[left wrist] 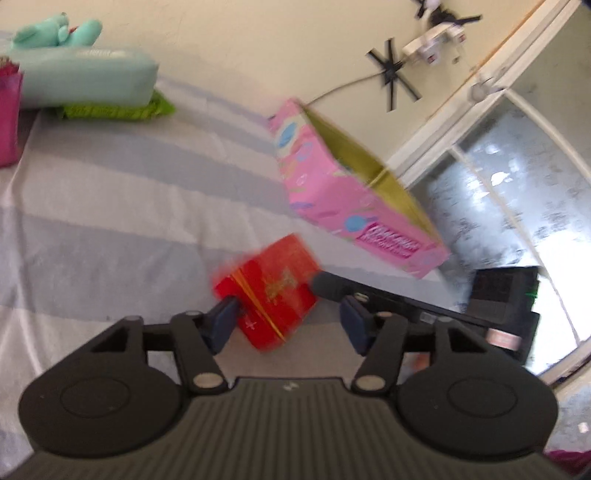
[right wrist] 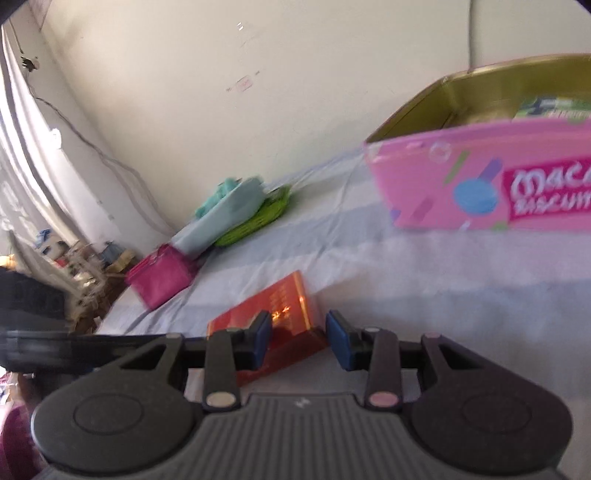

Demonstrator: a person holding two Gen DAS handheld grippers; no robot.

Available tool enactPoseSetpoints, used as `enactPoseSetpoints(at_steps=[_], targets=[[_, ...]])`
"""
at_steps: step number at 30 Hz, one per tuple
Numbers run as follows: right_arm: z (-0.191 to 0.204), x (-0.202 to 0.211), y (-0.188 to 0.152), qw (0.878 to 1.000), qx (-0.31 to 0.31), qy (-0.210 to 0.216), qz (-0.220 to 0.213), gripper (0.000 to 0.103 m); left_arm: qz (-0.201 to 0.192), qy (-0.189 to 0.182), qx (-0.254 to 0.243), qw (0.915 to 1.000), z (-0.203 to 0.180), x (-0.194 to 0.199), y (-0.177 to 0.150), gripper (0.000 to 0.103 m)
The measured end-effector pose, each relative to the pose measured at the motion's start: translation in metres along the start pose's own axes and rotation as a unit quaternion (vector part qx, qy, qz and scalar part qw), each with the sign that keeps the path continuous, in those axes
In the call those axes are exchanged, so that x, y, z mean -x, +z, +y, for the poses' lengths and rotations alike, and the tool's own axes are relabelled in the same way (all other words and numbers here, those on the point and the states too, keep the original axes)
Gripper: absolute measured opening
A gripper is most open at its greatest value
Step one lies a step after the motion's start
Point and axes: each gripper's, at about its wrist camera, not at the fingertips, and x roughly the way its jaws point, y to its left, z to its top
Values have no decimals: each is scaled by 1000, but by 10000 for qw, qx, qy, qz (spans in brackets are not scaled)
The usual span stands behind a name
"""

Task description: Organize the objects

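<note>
A small red box (left wrist: 271, 291) with gold print lies on the striped bedsheet (left wrist: 110, 206). My left gripper (left wrist: 290, 319) is open, its fingers on either side of the box's near end. In the right wrist view the same red box (right wrist: 284, 314) lies between the open fingers of my right gripper (right wrist: 297, 339). An open pink biscuit box (left wrist: 347, 192) with a gold inside stands beyond it; it shows at the upper right in the right wrist view (right wrist: 480, 177) with a green packet (right wrist: 550, 109) inside. The other gripper's arm (left wrist: 388, 295) reaches in from the right.
A pale teal box (left wrist: 81, 77) with a teal plush toy (left wrist: 55, 33) on it rests on a green basket (left wrist: 118, 109) by the wall. A magenta pouch (right wrist: 160, 275) lies beside them. A window (left wrist: 517, 206) is at the bed's right.
</note>
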Motion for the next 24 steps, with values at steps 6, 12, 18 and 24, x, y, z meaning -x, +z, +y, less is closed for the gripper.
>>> enactPoseSetpoints(at_steps=[6,12,18,24], targets=[[32,23,-23,9966,821,-7,-76,41,-47,33,26,10000,8,6,7,65],[49,6,-22,9861,1537,-587,241,59,3,57,45,10000,12,-1,13,65],[56,6,-23,9804,1773,-859,-28,57,26,142,-407,9991,-10,-9,20,51],[52,53,16,9656,1940,-1292,-1155,55,-377,-395,-793,9954,-55,-32,76,52]])
